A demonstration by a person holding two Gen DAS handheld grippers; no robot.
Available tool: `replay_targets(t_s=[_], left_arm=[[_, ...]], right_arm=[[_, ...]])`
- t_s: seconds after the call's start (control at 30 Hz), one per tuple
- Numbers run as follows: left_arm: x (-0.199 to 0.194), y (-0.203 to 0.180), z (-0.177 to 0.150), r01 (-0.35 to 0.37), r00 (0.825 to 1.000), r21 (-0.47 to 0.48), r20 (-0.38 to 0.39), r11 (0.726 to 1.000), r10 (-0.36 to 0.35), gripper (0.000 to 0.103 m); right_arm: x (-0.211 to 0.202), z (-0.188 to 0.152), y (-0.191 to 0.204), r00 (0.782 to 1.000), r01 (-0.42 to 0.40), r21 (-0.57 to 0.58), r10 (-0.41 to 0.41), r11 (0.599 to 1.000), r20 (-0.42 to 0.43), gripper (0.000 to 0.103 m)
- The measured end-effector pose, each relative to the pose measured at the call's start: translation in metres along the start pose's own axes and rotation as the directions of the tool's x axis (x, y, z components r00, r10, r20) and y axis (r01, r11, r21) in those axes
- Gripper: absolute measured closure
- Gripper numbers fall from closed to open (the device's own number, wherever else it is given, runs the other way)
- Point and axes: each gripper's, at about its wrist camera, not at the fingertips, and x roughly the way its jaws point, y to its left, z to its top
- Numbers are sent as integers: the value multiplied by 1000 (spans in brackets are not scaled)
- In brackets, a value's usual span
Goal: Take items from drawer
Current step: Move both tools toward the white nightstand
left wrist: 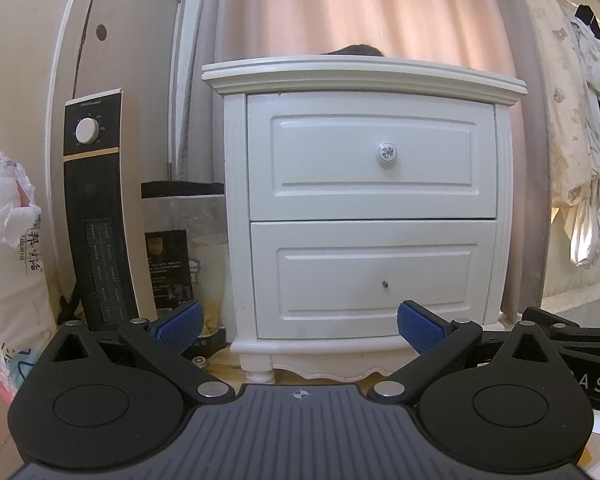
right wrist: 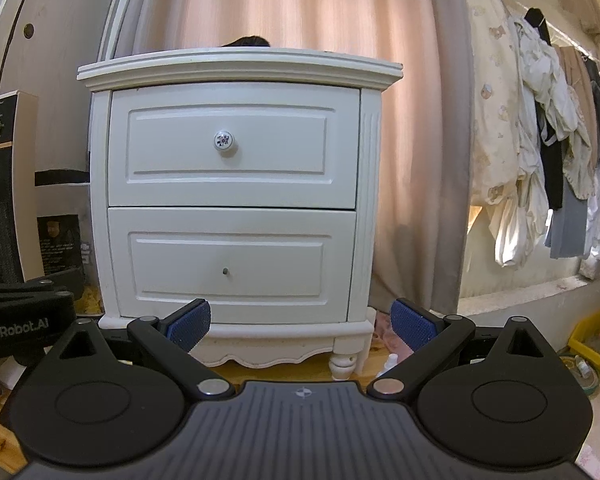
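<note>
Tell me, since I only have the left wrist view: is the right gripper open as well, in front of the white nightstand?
Observer: Yes. The right gripper is open and holds nothing, and it faces the nightstand.
Operator: Anything on the floor right of the nightstand?
Observer: A small white bottle stands beside its right front leg.
Operator: And further right?
Observer: A yellow bin sits on the floor, below the hanging clothes.

White nightstand's two drawers (left wrist: 372,156) shut, top one with floral knob (left wrist: 387,152)
</note>
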Motion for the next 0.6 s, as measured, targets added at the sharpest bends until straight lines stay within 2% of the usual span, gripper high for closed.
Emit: replay_targets(t_s=[0.6], left_arm=[[9,-1,-1,-4,1000,-11,-8,1000,4,0]], right_arm=[[9,2,4,1000,-3,-3,3,1000,-18,0]])
